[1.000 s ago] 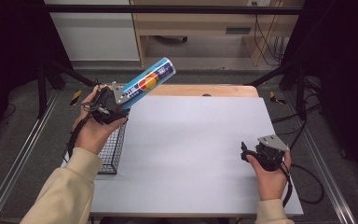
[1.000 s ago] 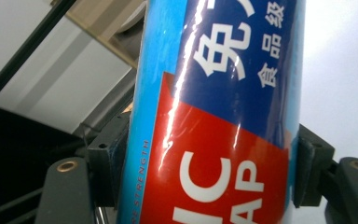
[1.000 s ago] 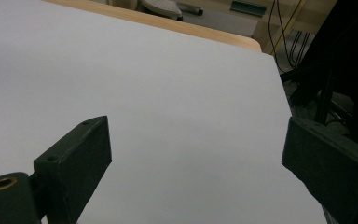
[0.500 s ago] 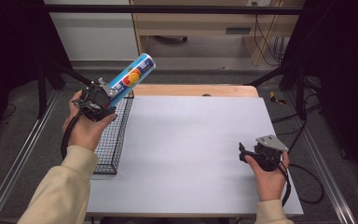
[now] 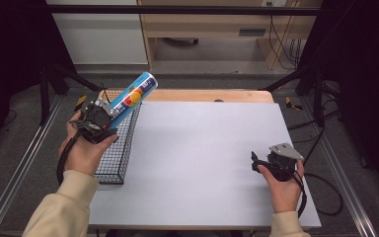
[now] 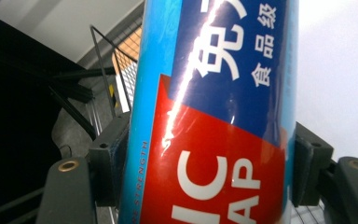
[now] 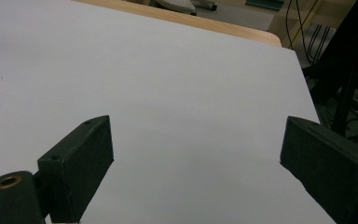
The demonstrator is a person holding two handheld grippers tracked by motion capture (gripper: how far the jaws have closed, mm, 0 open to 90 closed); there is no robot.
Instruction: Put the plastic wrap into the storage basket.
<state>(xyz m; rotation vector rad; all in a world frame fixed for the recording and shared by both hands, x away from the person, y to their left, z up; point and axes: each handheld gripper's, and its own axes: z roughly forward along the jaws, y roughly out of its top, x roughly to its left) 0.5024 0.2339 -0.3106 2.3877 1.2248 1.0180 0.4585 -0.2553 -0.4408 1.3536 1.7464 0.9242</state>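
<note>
A blue cylindrical can [image 5: 134, 93] with a red and orange label lies tilted in my left gripper [image 5: 109, 112], which is shut on its lower part. Both hang over the far end of a black wire basket [image 5: 121, 154] at the table's left edge. In the left gripper view the can [image 6: 214, 107] stands between the two pads [image 6: 114, 158], which press on its sides. My right gripper [image 5: 254, 161] rests low over the white table [image 5: 202, 148] near the front right. Its jaws have just been closing a little and stand open, with nothing between them [image 7: 196, 163].
The wire basket hangs off the table's left side, next to a metal rail [image 5: 24, 163]. A wooden strip [image 5: 207, 95] borders the table's far edge. A cable [image 5: 325, 192] trails off the right edge. Shelving and dark stands lie beyond.
My left hand has carried the can leftward and a little down, from over the table's far left corner to above the basket. The right hand has stayed put.
</note>
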